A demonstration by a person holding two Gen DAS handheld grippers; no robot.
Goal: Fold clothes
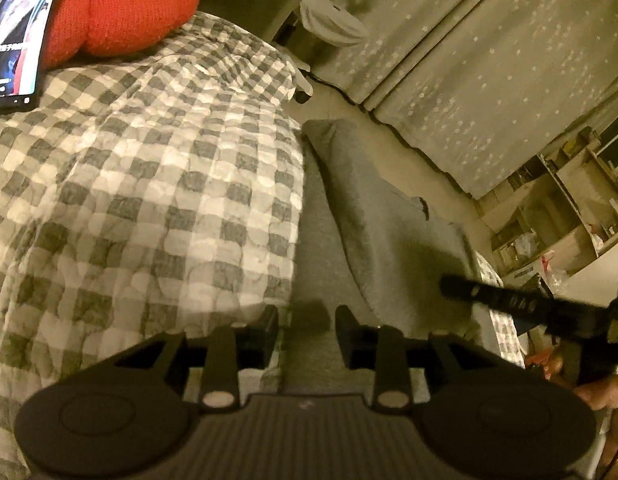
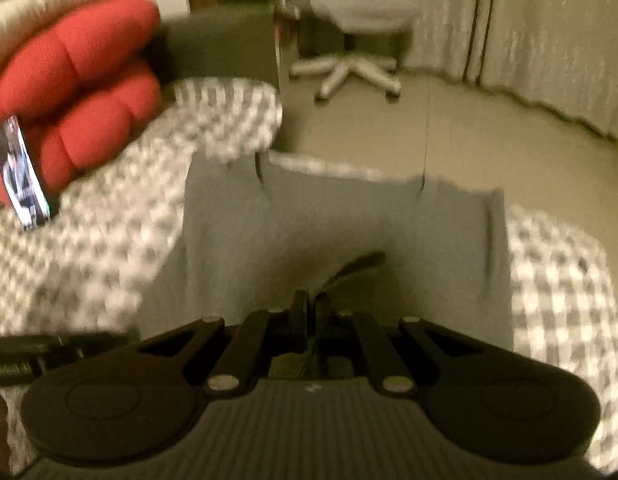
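Observation:
A grey garment (image 1: 373, 220) lies on a bed with a grey-and-white checked cover (image 1: 149, 184). It also shows in the right wrist view (image 2: 329, 224), spread flat with two small slits at its far edge. My left gripper (image 1: 307, 320) is open, its fingers straddling a strip of the grey cloth at the garment's near left edge. My right gripper (image 2: 311, 304) is shut on a fold of the grey garment. In the left wrist view the right gripper's black fingers (image 1: 489, 296) reach in from the right onto the cloth.
A red knitted cushion (image 1: 117, 12) and a phone with a lit screen (image 1: 17, 32) lie at the bed's far left. Past the bed are bare floor (image 2: 389, 128), a white office chair (image 2: 349, 40), star-patterned curtains (image 1: 489, 80) and shelves (image 1: 569, 208).

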